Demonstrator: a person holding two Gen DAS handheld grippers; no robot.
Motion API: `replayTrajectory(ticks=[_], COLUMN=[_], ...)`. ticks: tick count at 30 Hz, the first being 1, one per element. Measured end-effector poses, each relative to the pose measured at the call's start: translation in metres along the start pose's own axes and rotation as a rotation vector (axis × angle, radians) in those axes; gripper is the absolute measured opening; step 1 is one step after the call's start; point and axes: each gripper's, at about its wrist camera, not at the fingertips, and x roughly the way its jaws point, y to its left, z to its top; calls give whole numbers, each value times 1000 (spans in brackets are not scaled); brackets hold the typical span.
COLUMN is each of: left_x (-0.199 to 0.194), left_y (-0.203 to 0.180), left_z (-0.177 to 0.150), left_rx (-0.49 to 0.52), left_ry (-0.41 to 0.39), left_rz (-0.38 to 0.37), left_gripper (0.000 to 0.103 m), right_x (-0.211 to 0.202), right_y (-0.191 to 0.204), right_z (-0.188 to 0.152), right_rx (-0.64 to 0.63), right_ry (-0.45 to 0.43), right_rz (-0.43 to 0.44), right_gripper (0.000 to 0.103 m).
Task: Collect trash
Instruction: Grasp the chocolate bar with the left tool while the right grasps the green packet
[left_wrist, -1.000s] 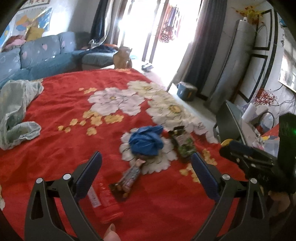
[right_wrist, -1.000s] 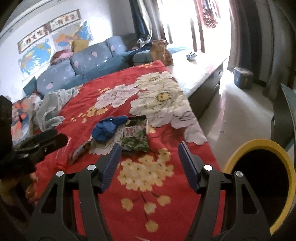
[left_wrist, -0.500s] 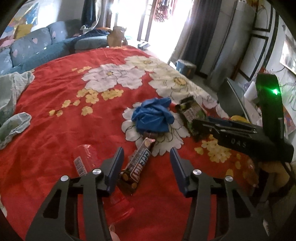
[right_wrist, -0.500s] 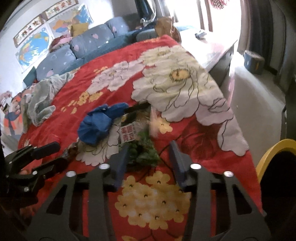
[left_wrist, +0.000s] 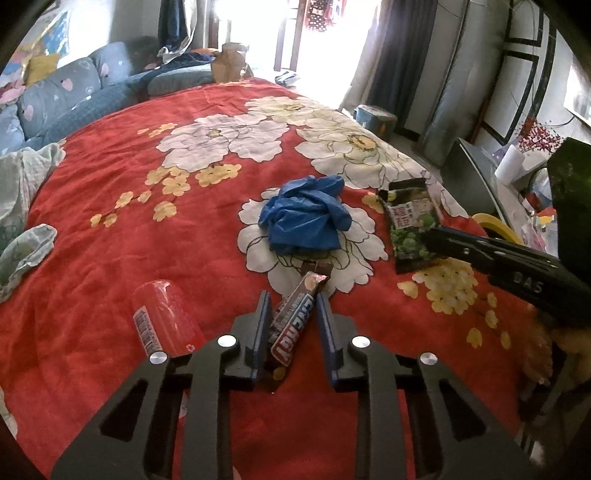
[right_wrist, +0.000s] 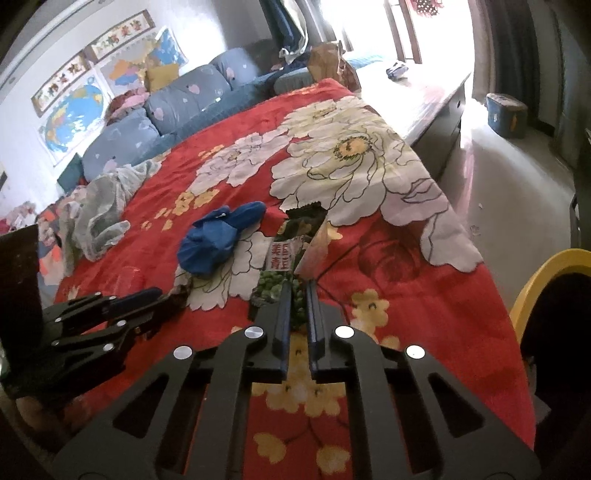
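Observation:
A brown candy bar wrapper lies on the red floral blanket. My left gripper is closing on it, and both pads touch its sides. My right gripper is shut on the near edge of a green pea snack packet, which buckles upward. In the left wrist view the right gripper reaches in from the right onto that packet. A crumpled blue plastic bag sits between the two. A red clear cup lies on its side left of the candy bar.
A yellow-rimmed bin stands off the bed's near right corner. Pale crumpled cloth lies at the blanket's left edge. Blue cushions line the far side. A small blue container sits on the floor.
Both grippers dropped toward the blanket and closed. The left one closed around the candy bar; the right one closed on the green packet and creased it.

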Motion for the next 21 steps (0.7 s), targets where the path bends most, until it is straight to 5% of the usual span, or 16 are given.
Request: replayTrajectory(ticks=[21], left_x=[-38], left_y=[-56], left_z=[12], left_rx=[66], left_ry=[-101], left_rz=[-101], left_gripper=[19], right_x=[-66], right_y=[-23], right_z=[-15], right_rx=[18], right_ry=[-117], right_rz=[-46], right_gripper=[4])
